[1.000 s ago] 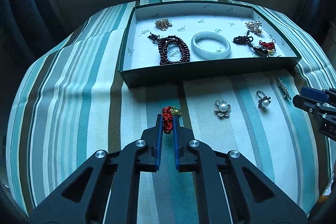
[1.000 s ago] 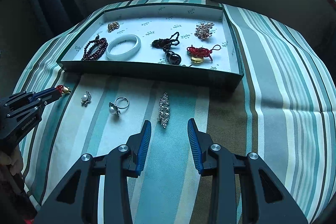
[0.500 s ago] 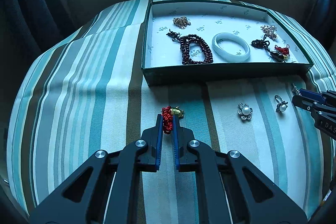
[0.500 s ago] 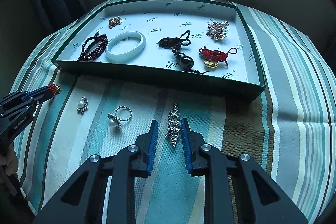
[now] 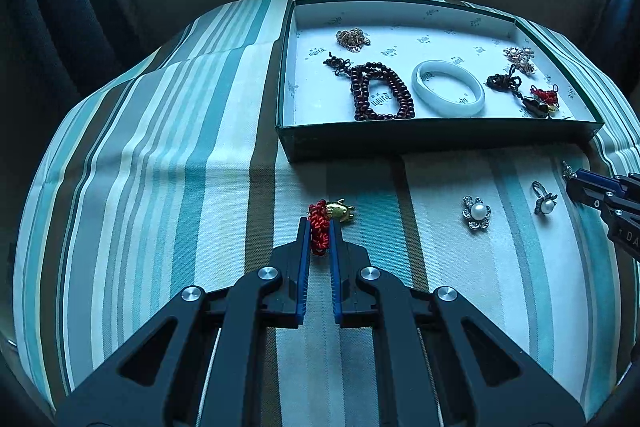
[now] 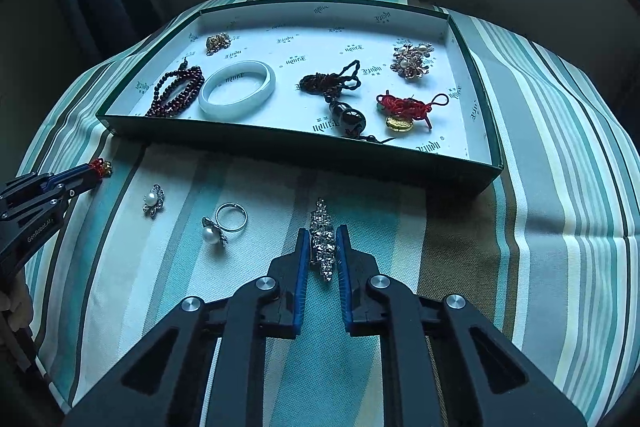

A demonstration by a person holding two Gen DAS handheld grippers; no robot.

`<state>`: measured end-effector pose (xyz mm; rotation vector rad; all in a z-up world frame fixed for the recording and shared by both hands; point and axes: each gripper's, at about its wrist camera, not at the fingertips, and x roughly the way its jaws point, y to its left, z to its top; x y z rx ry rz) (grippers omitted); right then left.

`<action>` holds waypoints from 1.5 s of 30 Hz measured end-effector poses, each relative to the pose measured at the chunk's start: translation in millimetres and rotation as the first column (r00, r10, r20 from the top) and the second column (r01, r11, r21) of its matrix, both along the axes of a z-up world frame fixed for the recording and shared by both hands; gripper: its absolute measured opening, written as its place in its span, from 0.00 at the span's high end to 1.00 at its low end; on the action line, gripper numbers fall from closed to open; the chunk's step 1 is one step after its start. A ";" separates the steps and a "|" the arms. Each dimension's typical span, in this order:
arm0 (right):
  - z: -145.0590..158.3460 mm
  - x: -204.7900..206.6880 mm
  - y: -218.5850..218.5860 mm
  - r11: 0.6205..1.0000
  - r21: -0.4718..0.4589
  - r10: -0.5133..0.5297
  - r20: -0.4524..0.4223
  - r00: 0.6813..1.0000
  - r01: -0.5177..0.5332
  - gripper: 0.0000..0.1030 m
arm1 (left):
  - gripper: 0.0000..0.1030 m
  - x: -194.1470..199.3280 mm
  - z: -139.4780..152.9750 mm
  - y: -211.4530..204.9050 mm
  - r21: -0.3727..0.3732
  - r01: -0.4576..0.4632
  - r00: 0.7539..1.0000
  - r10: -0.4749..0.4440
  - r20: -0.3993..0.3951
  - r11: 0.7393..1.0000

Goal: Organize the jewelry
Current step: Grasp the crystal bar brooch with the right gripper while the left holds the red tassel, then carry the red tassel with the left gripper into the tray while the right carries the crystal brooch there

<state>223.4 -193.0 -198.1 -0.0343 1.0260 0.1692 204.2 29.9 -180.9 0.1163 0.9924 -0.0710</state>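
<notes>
My left gripper (image 5: 319, 227) is clamped on the red knotted cord charm (image 5: 319, 223), whose small gold bead (image 5: 340, 212) pokes out past the blue pads, just above the striped cloth (image 5: 168, 187) in front of the green box (image 5: 420, 141). My right gripper (image 6: 323, 239) is pressed closed on the long rhinestone brooch (image 6: 322, 239), which runs lengthwise between the fingers with its far end sticking out toward the box; I cannot tell whether it is lifted clear of the cloth. Between my two grippers, loose on the cloth, lie a pearl flower brooch (image 6: 153, 200) and a pearl ring (image 6: 224, 225), near each other but apart. Inside the box, on its white printed lining, a dark red bead bracelet (image 5: 380, 91) lies just beside a pale bangle (image 5: 448, 93), perhaps touching it. A small gold cluster (image 5: 353, 38) sits toward the far left corner. Further right are a dark corded pendant with a black gourd bead (image 6: 340, 95), a red cord charm with a gold coin (image 6: 404, 111), and a pearl and gold flower brooch (image 6: 412, 60) near the far right corner.
</notes>
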 end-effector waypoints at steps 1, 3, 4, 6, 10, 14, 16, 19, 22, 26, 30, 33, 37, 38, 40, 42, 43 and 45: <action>0.1 -0.3 0.3 1.000 -0.002 -0.001 0.001 1.000 0.001 0.87 | 0.91 0.1 -0.3 0.4 0.000 -0.001 1.000 0.001 0.000 1.000; 0.7 -0.5 0.1 1.000 -0.002 -0.002 0.002 1.000 0.002 0.87 | 0.91 0.2 -0.3 1.2 0.000 -0.003 1.000 0.003 0.001 1.000; 1.2 -0.9 -0.2 1.000 -0.002 -0.003 0.004 1.000 0.003 0.87 | 0.91 0.2 -0.2 1.7 0.001 -0.005 1.000 0.005 0.001 1.000; 2.4 -1.3 -0.6 1.000 -0.003 -0.005 0.007 1.000 0.005 0.87 | 0.91 0.2 0.3 2.2 0.000 -0.007 1.000 0.007 0.001 1.000; 6.9 -2.5 -0.4 1.000 -0.004 -0.006 0.020 1.000 0.006 0.87 | 0.91 -1.4 4.1 1.7 -0.003 -0.008 1.000 0.008 0.010 1.000; 13.2 -5.9 -0.8 1.000 0.000 -0.008 0.036 0.999 0.008 0.87 | 0.91 -4.2 11.6 -0.1 -0.010 -0.004 1.000 0.004 0.027 1.000; 16.8 -7.6 -1.2 1.000 0.001 -0.008 0.044 0.999 0.008 0.87 | 0.91 -5.5 16.5 -1.6 -0.013 -0.001 0.999 0.001 0.037 1.000; 22.3 -11.2 -2.9 1.000 0.002 -0.010 0.057 0.998 0.010 0.87 | 0.91 -7.5 24.3 -3.4 -0.019 0.003 0.999 -0.002 0.053 1.000; 27.1 -12.8 -4.1 1.000 0.003 -0.011 0.068 0.998 0.011 0.87 | 0.91 -9.8 32.9 -5.3 -0.025 0.010 0.997 -0.008 0.070 1.000; 34.8 -16.1 -5.2 1.000 0.007 -0.012 0.087 0.996 0.011 0.87 | 0.91 -13.4 45.3 -7.9 -0.030 0.018 0.995 -0.015 0.097 0.999; 43.1 -19.4 -4.2 1.000 0.009 -0.011 0.108 0.994 0.010 0.87 | 0.91 -17.0 57.4 -11.3 -0.036 0.025 0.992 -0.021 0.124 0.999; 50.4 -22.1 -4.3 1.000 0.014 -0.010 0.127 0.992 0.008 0.87 | 0.92 -19.4 67.0 -14.3 -0.041 0.030 0.989 -0.024 0.145 0.999; 61.9 -22.8 -2.0 1.000 0.019 -0.004 0.155 0.988 0.001 0.87 | 0.92 -18.1 82.0 -19.0 -0.056 0.038 0.983 -0.028 0.180 0.998; 64.7 -22.3 -1.4 1.000 0.021 -0.002 0.162 0.987 -0.002 0.87 | 0.92 -17.4 86.2 -20.4 -0.059 0.044 0.981 -0.032 0.190 0.997; 70.7 -20.5 -0.7 1.000 0.022 0.001 0.177 0.984 -0.005 0.87 | 0.91 -15.0 94.2 -24.8 -0.063 0.055 0.977 -0.040 0.211 0.997; 77.3 -17.5 -0.9 1.000 0.027 0.002 0.194 0.981 -0.007 0.87 | 0.92 -11.5 101.5 -30.0 -0.067 0.065 0.972 -0.048 0.229 0.996; 80.5 -15.4 -0.9 1.000 0.029 0.002 0.202 0.979 -0.008 0.87 | 0.92 -9.5 104.7 -32.4 -0.069 0.070 0.970 -0.052 0.237 0.995; 85.8 -9.7 -1.2 1.000 0.028 0.004 0.219 0.976 -0.010 0.87 | 0.92 -4.8 109.3 -37.7 -0.075 0.081 0.967 -0.060 0.248 0.994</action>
